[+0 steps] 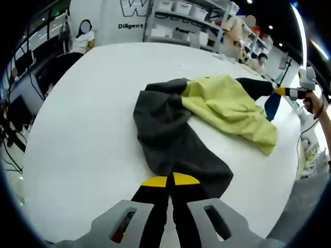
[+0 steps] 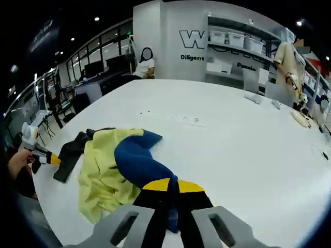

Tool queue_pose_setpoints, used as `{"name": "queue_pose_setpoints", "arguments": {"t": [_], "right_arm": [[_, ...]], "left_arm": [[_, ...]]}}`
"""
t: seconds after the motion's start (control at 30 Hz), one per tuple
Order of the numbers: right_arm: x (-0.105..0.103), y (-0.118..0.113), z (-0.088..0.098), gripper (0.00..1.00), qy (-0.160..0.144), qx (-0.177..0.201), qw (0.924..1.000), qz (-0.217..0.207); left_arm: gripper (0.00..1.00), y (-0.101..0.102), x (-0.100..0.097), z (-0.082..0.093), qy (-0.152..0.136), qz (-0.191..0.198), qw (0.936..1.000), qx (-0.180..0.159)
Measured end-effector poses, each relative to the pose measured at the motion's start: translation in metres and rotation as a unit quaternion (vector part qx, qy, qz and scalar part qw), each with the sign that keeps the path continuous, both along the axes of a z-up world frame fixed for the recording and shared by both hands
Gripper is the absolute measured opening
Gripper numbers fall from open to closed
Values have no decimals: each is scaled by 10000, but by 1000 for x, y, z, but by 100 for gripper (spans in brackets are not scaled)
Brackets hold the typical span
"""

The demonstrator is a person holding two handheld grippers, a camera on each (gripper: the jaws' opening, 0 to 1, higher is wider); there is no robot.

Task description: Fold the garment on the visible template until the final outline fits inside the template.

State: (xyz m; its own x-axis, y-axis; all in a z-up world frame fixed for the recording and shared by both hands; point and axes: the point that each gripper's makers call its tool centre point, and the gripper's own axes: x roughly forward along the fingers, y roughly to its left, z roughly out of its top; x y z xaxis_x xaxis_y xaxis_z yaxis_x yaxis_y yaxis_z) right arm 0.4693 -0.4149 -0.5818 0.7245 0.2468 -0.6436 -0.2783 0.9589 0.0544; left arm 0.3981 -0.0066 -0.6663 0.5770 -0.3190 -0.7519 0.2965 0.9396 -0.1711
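A crumpled garment lies on the white table (image 1: pixel 77 134), made of a dark grey part (image 1: pixel 165 129), a yellow-green part (image 1: pixel 227 106) and a blue sleeve (image 1: pixel 271 106). In the left gripper view my left gripper (image 1: pixel 169 181) is shut on the near end of the grey part. The right gripper (image 1: pixel 282 92) comes in from the right, pinching the blue sleeve. In the right gripper view my right gripper (image 2: pixel 173 187) is shut on the blue sleeve (image 2: pixel 137 160), with the yellow-green part (image 2: pixel 101 175) beyond. The left gripper (image 2: pixel 50 158) holds the grey part (image 2: pixel 70 152) at the left.
Faint printed marks (image 2: pixel 170 119) lie on the table (image 2: pixel 248 155) past the garment. Small pale objects (image 2: pixel 254 97) rest near the far edge. Shelves with bins (image 2: pixel 232 39) and a seated person (image 2: pixel 145 64) are behind. The table edge runs close to both hands.
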Motion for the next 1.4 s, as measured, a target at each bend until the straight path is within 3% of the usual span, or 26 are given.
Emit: {"name": "queue_pose_setpoints", "arguments": {"t": [0.1, 0.53, 1.07, 1.4], "right_arm": [[3, -9, -6, 0, 45, 10, 10000, -59], [12, -35, -25, 0, 396, 286, 9980, -411], [9, -70, -47, 0, 733, 41, 9944, -763], [6, -89, -53, 0, 836, -96, 9925, -888]], "left_arm": [[0, 9, 0, -4, 63, 12, 9997, 218], [0, 54, 19, -5, 33, 440, 9977, 508], [0, 94, 32, 4, 10, 754, 9910, 1101], [0, 113, 49, 2, 64, 733, 9868, 1443]]}}
